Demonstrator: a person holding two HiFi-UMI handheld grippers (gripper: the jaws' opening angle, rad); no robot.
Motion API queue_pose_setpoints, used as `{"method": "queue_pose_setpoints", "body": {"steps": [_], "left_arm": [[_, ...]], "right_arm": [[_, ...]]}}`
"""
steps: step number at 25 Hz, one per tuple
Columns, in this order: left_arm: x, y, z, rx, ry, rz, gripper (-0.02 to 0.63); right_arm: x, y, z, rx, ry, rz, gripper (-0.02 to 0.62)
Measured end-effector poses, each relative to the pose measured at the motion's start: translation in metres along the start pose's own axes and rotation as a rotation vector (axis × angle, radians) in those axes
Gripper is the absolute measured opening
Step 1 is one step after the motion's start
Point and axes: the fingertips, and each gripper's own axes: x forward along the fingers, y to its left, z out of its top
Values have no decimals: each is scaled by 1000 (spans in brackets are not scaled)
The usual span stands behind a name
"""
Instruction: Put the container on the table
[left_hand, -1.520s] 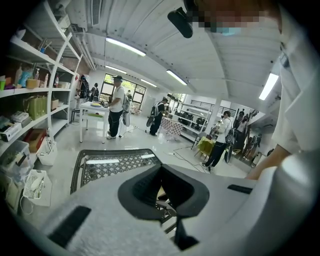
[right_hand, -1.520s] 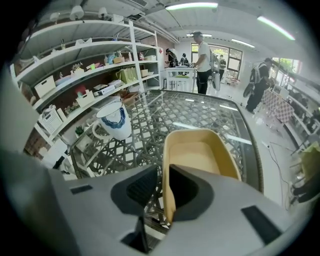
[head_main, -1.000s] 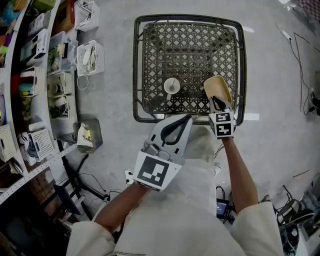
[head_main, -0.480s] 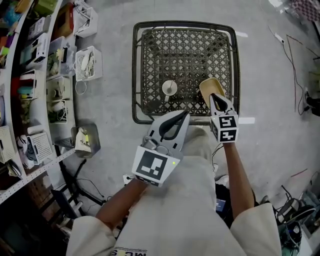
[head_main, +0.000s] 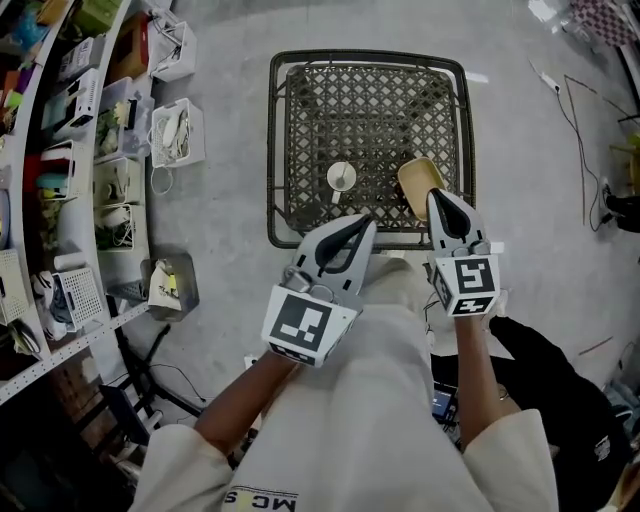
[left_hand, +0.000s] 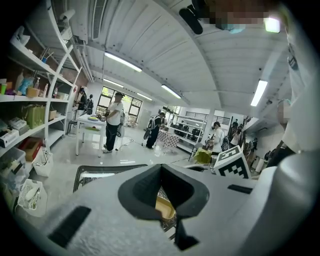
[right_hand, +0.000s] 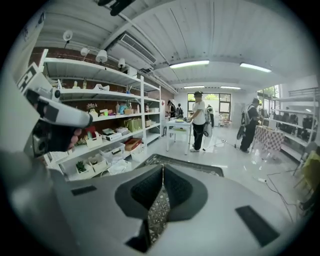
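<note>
One container (head_main: 418, 182) on table (head_main: 300, 110), cup (head_main: 342, 176) nearby, shelves (head_main: 60, 150) left

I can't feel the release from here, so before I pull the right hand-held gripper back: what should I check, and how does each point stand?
1. Yellow container on the lattice table: ok, it lies inside the frame, near the front right corner.
2. Right hand-held gripper empty: ok, jaws together, nothing between them.
3. Its tip clear of the container: cannot tell, the two overlap in the head view.
4. Left hand-held gripper empty: ok, jaws together, nothing between them.
5. Small white round object apart from the container: ok.
</note>
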Motion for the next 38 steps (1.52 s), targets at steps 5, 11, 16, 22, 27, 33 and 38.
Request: {"method": "queue_pose_setpoints", "body": {"steps": [5,11,16,22,27,33,38], "left_arm": [[-8,4,2,5,-16,1,23],[-17,5,3,0,-29,0,23],[-21,10,5,-8,-42,6,23],[-31,17,7,-1,-53,22,23],[-37,17,10,9,-63,27,23],[-40,18,16,30,-74,32,23],[-46,17,18,21,-83,41,23]], "right_arm": [[-29,6,30,-17,-69,-19,21],[-68,9,57,-30,-139,-49,21],[-93,13,76,-47,-184,-68,21],[-118,26,83,-42,-218,-80,21],[-135,33,88,-11,-252,-94,21],[-135,36,81,-35,-257,-82,21],[-132,40,79,-23,-257,-69,21]]}}
